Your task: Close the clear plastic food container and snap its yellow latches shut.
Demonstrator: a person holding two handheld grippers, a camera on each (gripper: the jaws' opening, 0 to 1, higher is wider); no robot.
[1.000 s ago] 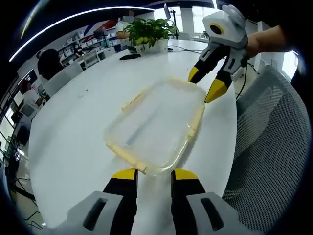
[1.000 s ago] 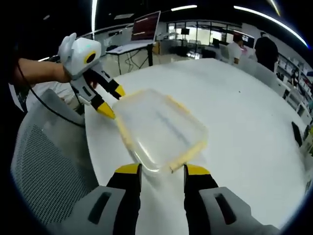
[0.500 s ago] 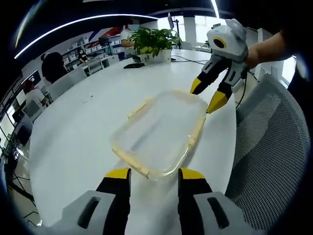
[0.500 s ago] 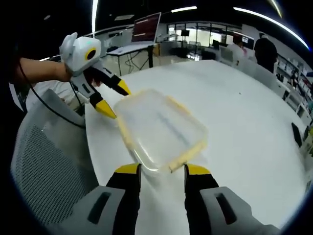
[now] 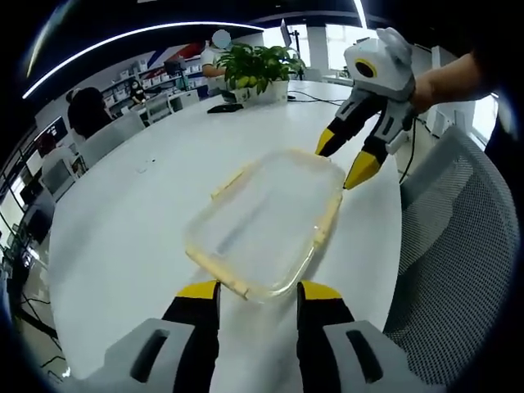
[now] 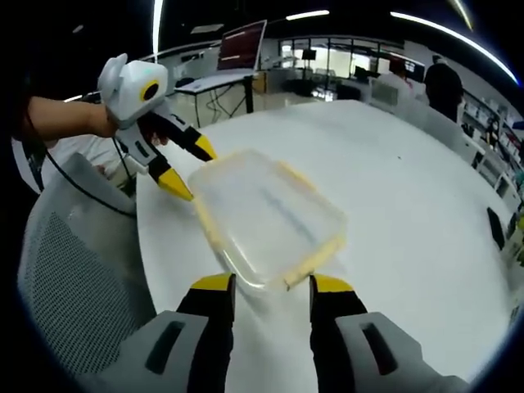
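White table [image 5: 123, 213]: container [image 5: 266, 221] lid on, latches look unsnapped; open left gripper [image 5: 258, 291] at 6, open right gripper [image 6: 264, 283] at 1.

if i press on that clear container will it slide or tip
Probably slide: the container lies flat and low on a smooth white table, so tipping looks unlikely. It appears empty, so likely light. An open gripper at each end could brace it.

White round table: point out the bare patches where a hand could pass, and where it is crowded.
The white round table lies bare between the clear plastic food container and the potted green plant. It is crowded at the container's two ends, where the left gripper and right gripper sit close.
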